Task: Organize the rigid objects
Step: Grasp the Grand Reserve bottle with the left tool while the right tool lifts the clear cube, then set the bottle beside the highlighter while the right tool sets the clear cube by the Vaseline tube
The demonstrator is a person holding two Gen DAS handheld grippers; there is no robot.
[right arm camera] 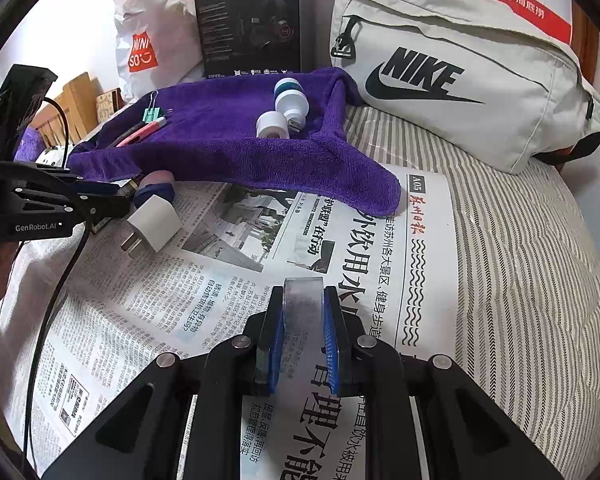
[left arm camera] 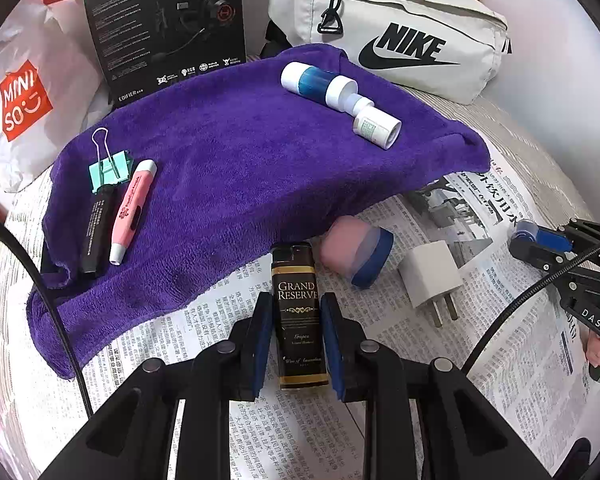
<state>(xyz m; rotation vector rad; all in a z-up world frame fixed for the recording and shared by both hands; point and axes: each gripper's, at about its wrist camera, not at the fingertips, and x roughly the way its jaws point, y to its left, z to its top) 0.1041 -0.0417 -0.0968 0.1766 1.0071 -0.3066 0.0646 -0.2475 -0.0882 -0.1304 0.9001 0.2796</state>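
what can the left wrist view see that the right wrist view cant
Only the left wrist view shows the black Grand Reserve lighter clamped in the left gripper. Only the right wrist view shows the clear tape roll clamped in the right gripper. Both show the purple towel, white plug adapter and Nike bag.

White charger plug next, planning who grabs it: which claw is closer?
Left. The left claw sits just beside the plug; the right claw is farther across the newspaper.
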